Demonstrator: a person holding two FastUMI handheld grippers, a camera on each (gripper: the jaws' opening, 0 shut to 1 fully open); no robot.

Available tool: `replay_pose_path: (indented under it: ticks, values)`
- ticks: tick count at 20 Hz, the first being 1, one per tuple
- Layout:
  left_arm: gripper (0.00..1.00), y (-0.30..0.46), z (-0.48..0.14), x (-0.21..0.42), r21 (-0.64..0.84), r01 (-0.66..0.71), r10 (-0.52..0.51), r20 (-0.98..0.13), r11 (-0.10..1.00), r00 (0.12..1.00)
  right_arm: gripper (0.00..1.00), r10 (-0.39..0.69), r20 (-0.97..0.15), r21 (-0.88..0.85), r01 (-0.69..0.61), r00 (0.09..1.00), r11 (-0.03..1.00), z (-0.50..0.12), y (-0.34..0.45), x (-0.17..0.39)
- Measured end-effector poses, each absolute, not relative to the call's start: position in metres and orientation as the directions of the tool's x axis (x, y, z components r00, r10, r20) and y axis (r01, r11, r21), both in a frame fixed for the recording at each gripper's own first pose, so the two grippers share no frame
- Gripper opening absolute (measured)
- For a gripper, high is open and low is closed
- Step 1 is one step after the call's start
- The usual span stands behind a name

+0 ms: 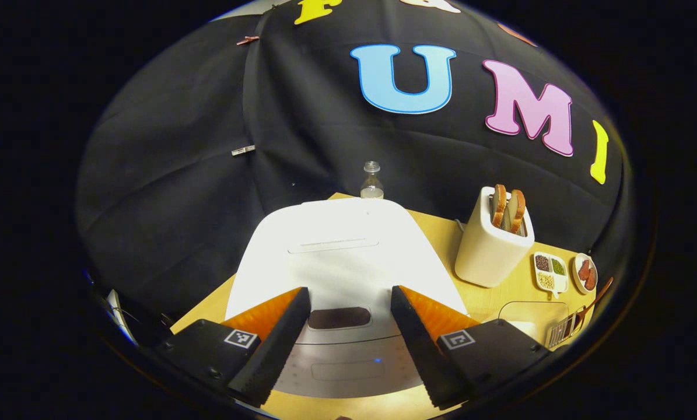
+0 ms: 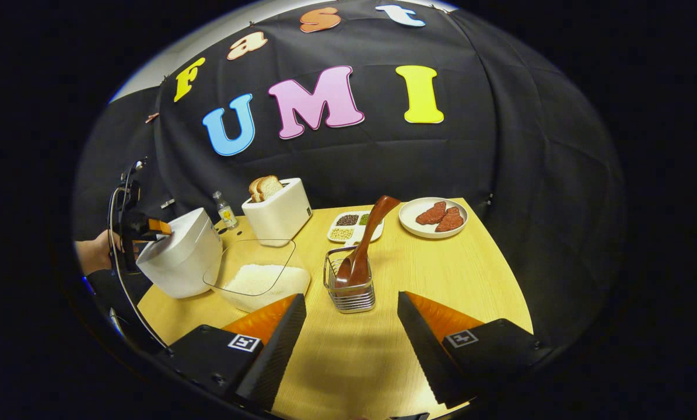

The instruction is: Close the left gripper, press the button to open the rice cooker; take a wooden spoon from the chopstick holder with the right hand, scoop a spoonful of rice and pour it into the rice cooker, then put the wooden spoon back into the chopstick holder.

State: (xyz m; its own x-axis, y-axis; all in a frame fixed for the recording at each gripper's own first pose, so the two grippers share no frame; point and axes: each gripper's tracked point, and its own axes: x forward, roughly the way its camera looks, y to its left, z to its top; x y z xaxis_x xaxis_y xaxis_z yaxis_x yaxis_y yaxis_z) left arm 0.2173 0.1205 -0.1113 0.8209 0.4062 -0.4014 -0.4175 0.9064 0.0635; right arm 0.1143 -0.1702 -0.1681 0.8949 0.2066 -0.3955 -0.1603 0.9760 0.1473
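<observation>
A creased black cloth wall (image 2: 500,175) hangs behind a light wooden table (image 2: 441,274), lit warmly from above.

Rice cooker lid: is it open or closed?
Closed. The rice cooker's white lid lies flat on its body, and the left gripper hovers open above the button.

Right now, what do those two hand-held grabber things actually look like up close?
Each is a black boxy body ending in two long wedge-shaped fingers with sawtooth inner edges and orange side panels. A small square black-and-white marker sits on each finger's base, on the left gripper and the right gripper alike. Seen from the right gripper view, the left one carries thin dark cables looping off it, and a hand holds it.
</observation>
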Motion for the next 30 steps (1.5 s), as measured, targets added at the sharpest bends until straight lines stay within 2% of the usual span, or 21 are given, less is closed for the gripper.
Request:
replay_pose_path:
  ticks: [2,4,7,12,18,23,26,30]
  values:
    - [0.98,0.107,-0.103,0.211,0.065,-0.380,0.374,-0.394,0.923,0.839,0.99,0.155,-0.344,0.095,-0.130,0.926,0.987,-0.152,-0.185,0.112]
    - [0.97,0.087,-0.075,0.203,0.025,-0.324,0.315,-0.310,0.946,0.897,0.99,0.097,-0.298,0.079,-0.076,0.950,0.994,-0.134,-0.193,0.101]
    - [0.97,0.056,-0.047,0.163,-0.017,-0.238,0.229,-0.220,0.971,0.948,0.99,0.035,-0.266,0.095,-0.010,0.963,0.995,-0.112,-0.187,0.083]
    - [0.96,0.038,-0.011,0.080,-0.055,-0.162,0.156,-0.101,0.985,0.983,0.98,-0.002,-0.172,0.048,0.010,0.985,0.999,-0.061,-0.162,0.052]
    - [0.95,0.026,0.027,-0.006,0.066,-0.081,0.079,0.041,0.995,0.996,0.99,-0.050,-0.025,0.068,0.052,0.998,0.996,0.002,-0.144,-0.001]
    - [0.95,0.003,-0.017,-0.056,-0.026,-0.039,0.040,0.044,0.999,0.998,0.98,-0.101,-0.004,0.058,0.101,0.995,0.993,-0.012,-0.141,-0.057]
    - [0.95,0.005,-0.032,-0.073,0.011,-0.009,0.008,0.016,1.000,1.000,0.98,-0.126,-0.048,0.047,0.128,0.991,0.991,-0.034,-0.139,-0.076]
    - [0.95,0.017,-0.037,-0.080,0.025,0.003,-0.003,-0.004,1.000,1.000,0.98,-0.136,-0.034,0.079,0.139,0.990,0.987,-0.033,-0.127,-0.077]
